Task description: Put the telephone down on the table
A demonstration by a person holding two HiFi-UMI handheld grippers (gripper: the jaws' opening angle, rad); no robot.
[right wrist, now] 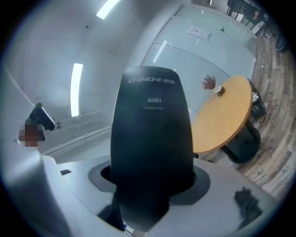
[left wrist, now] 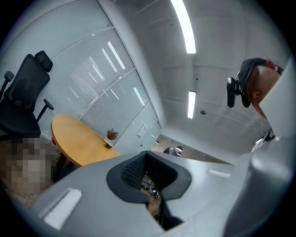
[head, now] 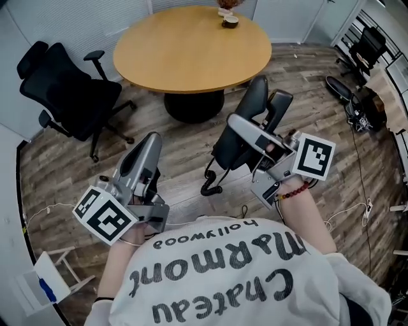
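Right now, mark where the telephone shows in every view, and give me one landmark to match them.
Head view: the telephone is right of centre, gripped in the right hand-held gripper over the floor.
Left gripper view: not in it.
Right gripper view: it fills the centre, clamped between the jaws.
Shared landmark: the round wooden table, at top in the head view, left in the left gripper view, right in the right gripper view.

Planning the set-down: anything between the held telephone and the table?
Nothing visible. The right gripper holds the telephone short of the table, only floor between; the potted plant sits at the tabletop's far edge.
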